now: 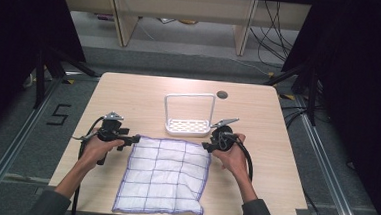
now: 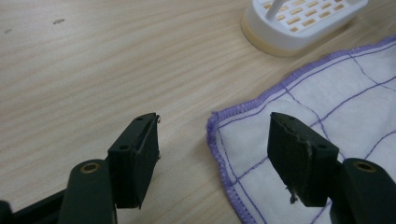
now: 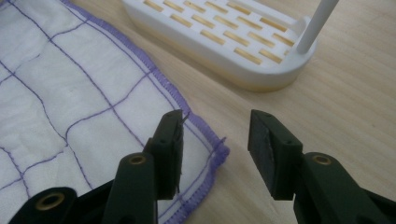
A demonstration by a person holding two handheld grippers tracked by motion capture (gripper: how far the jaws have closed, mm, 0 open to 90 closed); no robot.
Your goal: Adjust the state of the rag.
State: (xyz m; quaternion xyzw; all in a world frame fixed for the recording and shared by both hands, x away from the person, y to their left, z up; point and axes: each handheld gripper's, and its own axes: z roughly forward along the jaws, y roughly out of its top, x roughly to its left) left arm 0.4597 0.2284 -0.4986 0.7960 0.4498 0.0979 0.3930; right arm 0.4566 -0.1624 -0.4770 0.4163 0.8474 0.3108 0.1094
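A white cloth (image 1: 167,173) with purple grid lines and a purple hem lies flat on the wooden table (image 1: 129,98). My left gripper (image 1: 135,139) is open at the cloth's far left corner (image 2: 215,122), its jaws on either side of that corner just above it. My right gripper (image 1: 205,146) is open at the far right corner (image 3: 219,151), one jaw over the cloth (image 3: 70,93) and the other over bare wood. A white slotted rack (image 1: 189,115) with a tall loop handle stands just beyond the cloth's far edge, its base (image 3: 219,39) close ahead of the right gripper.
The rack's base (image 2: 299,23) sits up and to the right in the left gripper view. A round cable hole (image 1: 222,95) lies near the table's far edge. Bare wood stretches left (image 2: 93,60) and right of the cloth. Dark curtains and floor rails flank the table.
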